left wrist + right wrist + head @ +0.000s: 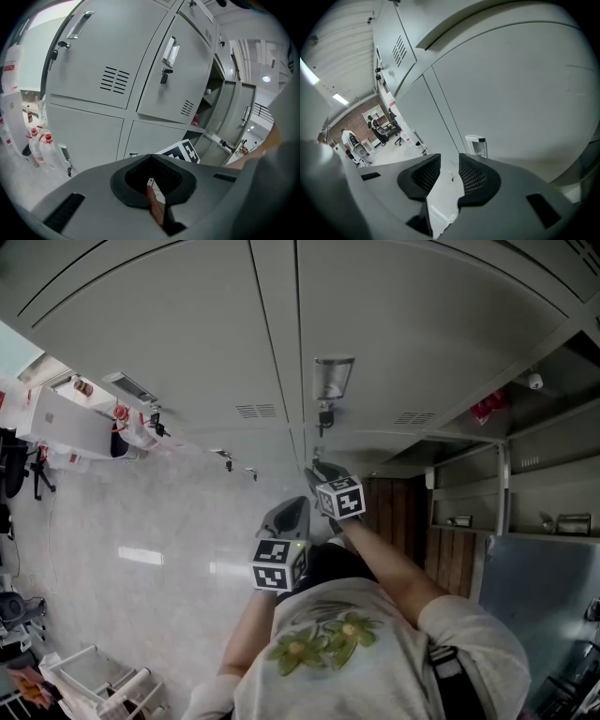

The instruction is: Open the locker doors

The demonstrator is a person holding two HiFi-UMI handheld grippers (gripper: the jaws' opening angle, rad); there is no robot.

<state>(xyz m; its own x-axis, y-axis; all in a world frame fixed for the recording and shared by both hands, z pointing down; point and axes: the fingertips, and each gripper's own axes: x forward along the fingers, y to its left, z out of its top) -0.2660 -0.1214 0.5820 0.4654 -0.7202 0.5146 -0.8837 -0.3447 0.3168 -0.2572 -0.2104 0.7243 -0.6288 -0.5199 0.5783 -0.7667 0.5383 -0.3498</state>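
Grey locker doors (403, 334) fill the upper head view, seen from above. One door carries a recessed handle (333, 379) with a key (325, 416) hanging below it. My right gripper (321, 470) is just under that key, close to the door face. In the right gripper view my right gripper (445, 176) is open with nothing between the pads, and a handle (477, 145) lies just beyond it. My left gripper (292, 512) hangs lower and further back, shut and empty (154, 192). The left gripper view shows the same handle (170, 49) and key (163, 76).
To the right a locker stands open, showing shelves (469, 493) and a swung-out door (539, 592). A white rack (103, 676) sits on the floor at lower left. Several bottles (40, 145) stand by the locker row's left end.
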